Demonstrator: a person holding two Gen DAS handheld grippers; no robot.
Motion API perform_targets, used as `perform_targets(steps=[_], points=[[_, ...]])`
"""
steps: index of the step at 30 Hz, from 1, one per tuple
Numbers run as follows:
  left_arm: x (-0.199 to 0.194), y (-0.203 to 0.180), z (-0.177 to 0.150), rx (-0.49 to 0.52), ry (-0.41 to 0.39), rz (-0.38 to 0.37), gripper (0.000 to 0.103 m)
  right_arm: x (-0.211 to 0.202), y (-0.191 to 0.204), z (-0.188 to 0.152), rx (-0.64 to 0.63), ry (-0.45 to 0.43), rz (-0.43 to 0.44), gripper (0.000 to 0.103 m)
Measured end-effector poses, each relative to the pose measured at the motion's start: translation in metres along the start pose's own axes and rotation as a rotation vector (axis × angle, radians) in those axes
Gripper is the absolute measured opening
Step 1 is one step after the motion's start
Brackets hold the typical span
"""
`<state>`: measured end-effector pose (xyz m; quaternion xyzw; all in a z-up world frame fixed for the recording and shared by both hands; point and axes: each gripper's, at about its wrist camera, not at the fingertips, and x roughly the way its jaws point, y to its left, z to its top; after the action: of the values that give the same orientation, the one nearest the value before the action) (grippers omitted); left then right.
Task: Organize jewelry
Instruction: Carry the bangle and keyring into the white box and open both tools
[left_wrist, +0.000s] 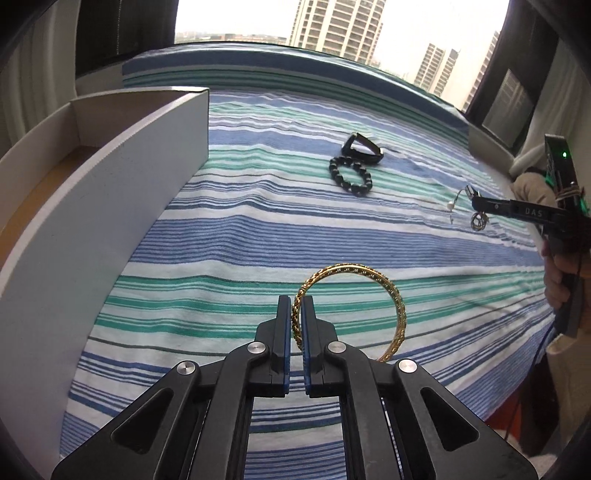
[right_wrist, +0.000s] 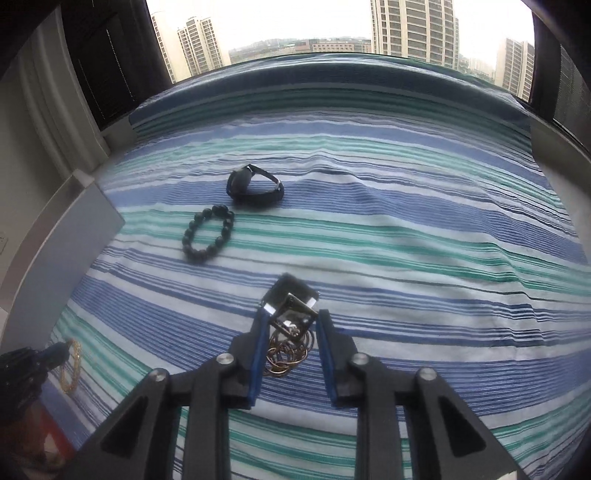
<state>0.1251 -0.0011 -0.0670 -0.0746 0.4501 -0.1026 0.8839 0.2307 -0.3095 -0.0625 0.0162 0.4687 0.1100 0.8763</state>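
Striped blue, green and white bedspread (left_wrist: 332, 229) under a window with tower blocks beyond. Left wrist view: left gripper (left_wrist: 297, 306) at lower centre, jaws closed on the rim of a gold bangle (left_wrist: 391, 295), which stands upright in the grip; whether it touches the cloth is unclear. White open box (left_wrist: 110, 177) at left, interior only partly visible and apparently bare, its near end cut off. Black beaded bracelet (left_wrist: 351, 177) and dark strap-like piece (left_wrist: 364, 149), probably a watch, lie touching at upper centre. Right gripper (left_wrist: 476, 201) enters at right edge, carrying small items hard to identify, one like a pearl drop. Right wrist view: right gripper (right_wrist: 291, 314) at lower centre, jaws closed on a small square metallic piece (right_wrist: 293, 312) with thin rings or chain (right_wrist: 288, 356) dangling beneath, blurred. Bracelet and strap piece at upper left; bangle at lower left edge. Progress, by judgement: early; two items are in hand, none visibly boxed, two untouched.
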Motion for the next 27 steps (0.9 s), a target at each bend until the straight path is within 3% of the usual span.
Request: perform_targets(steps=[11,18,22,27], points=[[-0.053,0.017,0.012,-0.076,-0.071,-0.063,0.002,-0.018,0.019,-0.004,0.009,0.0,0.081,0.026],[-0.13,0.056,0.027,-0.192,-0.2,-0.093,0.002,-0.049,0.061,0.025,-0.057,-0.07,0.159,0.026],[-0.178,0.097,0.032,-0.259,-0.285,-0.034,0.002,-0.067,0.111,0.053,-0.127,-0.112,0.249,0.026],[-0.201,0.157,0.032,-0.336,-0.296,0.081,0.002,-0.072,0.197,0.086,-0.218,-0.112,0.414,0.026]])
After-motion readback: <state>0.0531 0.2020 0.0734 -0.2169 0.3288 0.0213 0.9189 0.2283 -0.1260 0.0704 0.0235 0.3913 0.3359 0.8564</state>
